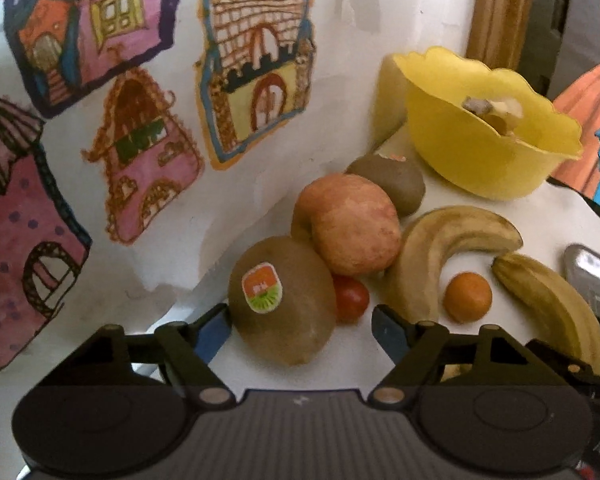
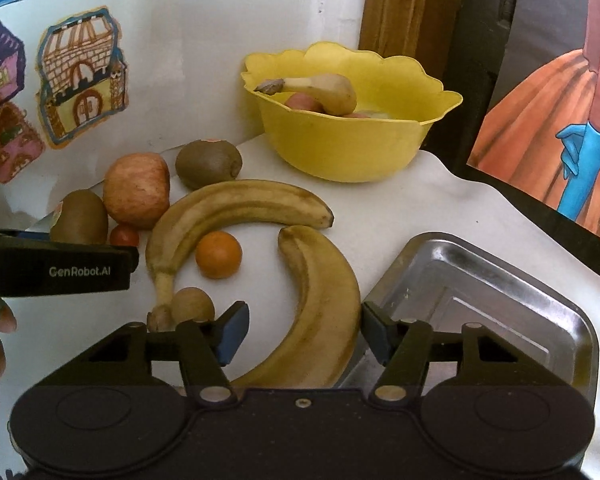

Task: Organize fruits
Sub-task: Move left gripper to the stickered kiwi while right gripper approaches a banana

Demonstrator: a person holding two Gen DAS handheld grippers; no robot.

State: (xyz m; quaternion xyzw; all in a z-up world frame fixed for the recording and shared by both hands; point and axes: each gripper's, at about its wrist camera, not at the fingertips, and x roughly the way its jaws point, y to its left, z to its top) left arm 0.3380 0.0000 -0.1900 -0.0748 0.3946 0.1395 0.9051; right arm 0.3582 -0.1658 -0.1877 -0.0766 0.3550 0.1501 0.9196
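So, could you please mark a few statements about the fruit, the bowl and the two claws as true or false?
1. The scalloped yellow plastic bowl already holds a banana. True.
2. The shiny metal tray holds the small round orange fruit. False: that fruit lies on the white tabletop between two bananas, and nothing shows in the tray.
3. The left claw has the brown stickered kiwi between its fingers. True.
4. The right claw straddles the red-and-yellow apple. False: it straddles the curved yellow banana nearest the tray.
5. A small red tomato sits beside the stickered kiwi. True.
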